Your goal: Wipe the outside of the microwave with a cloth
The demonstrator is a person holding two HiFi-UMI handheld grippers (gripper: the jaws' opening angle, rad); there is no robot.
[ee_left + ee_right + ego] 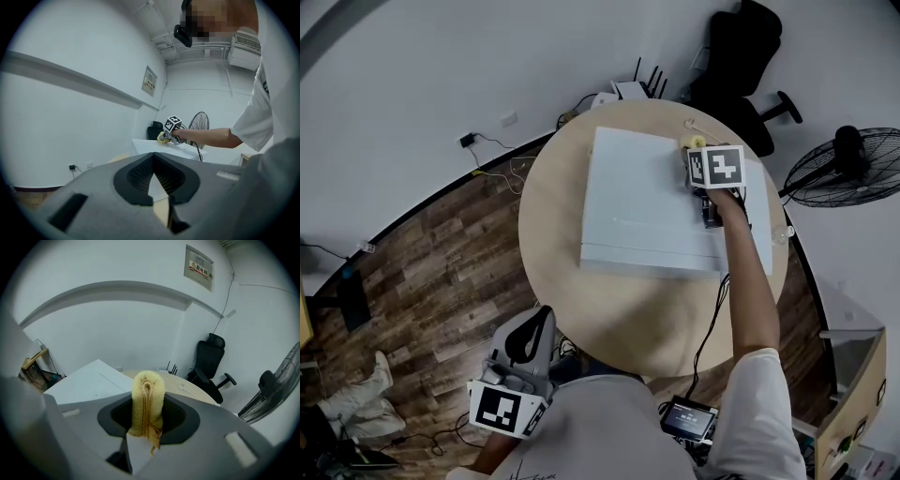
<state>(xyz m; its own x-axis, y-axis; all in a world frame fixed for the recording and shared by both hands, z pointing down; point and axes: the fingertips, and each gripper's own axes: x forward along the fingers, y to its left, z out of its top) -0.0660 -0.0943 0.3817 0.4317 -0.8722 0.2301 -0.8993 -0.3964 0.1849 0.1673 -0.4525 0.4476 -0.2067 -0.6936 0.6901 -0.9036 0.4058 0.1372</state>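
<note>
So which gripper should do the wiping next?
Right. The right gripper has the yellow cloth pinched in its jaws at the white microwave top. The left gripper is empty, back near the person's body.

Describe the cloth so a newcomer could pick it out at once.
Start at the round light-wood table, which carries a white box-shaped microwave. At the microwave's far edge, the right tool is shut on a folded yellow terry cloth. It is the only yellow thing against that white top.

No legible txt; wall sign (199, 261) has red chars (too small to read).
</note>
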